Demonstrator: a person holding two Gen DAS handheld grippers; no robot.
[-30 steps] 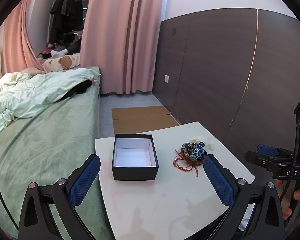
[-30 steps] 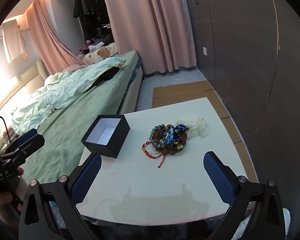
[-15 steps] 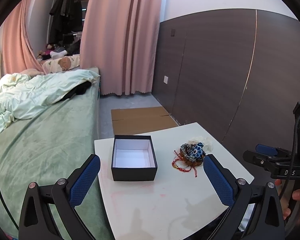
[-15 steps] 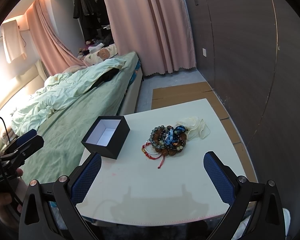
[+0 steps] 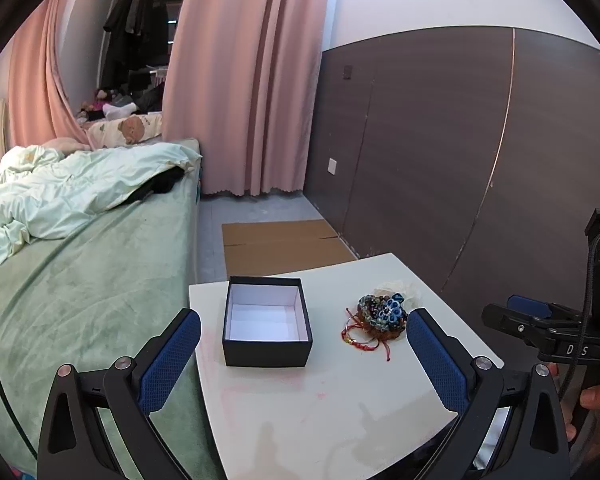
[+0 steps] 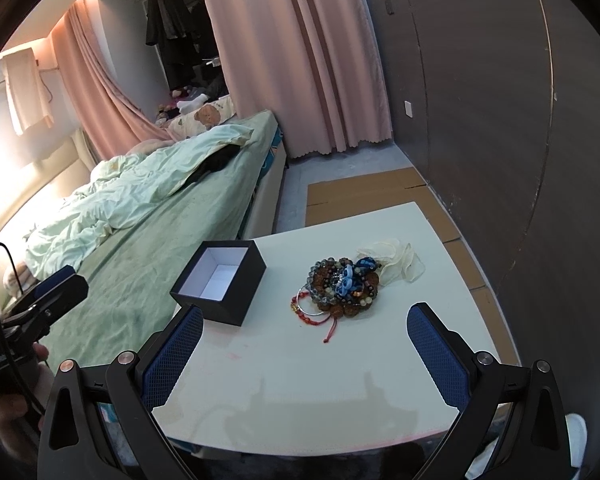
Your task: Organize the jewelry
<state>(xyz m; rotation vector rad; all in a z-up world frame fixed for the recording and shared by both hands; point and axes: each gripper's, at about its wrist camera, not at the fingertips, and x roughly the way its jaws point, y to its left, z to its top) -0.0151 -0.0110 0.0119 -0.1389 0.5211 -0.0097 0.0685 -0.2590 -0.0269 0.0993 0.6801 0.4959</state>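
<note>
Jewelry in a tangled heap of beaded bracelets and red cords (image 6: pixel 342 286) lies on the white square tabletop (image 6: pixel 340 368), ahead of the right gripper (image 6: pixel 305 350), whose blue-padded jaws are spread wide and hold nothing. Ahead of the left gripper (image 5: pixel 303 358), equally wide and empty, sits the open black box with white lining (image 5: pixel 266 322), the heap well apart to its right.

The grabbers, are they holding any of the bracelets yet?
No. The left gripper and right gripper both have open, empty jaws. The bracelets lie piled on the table beside the box.
</note>
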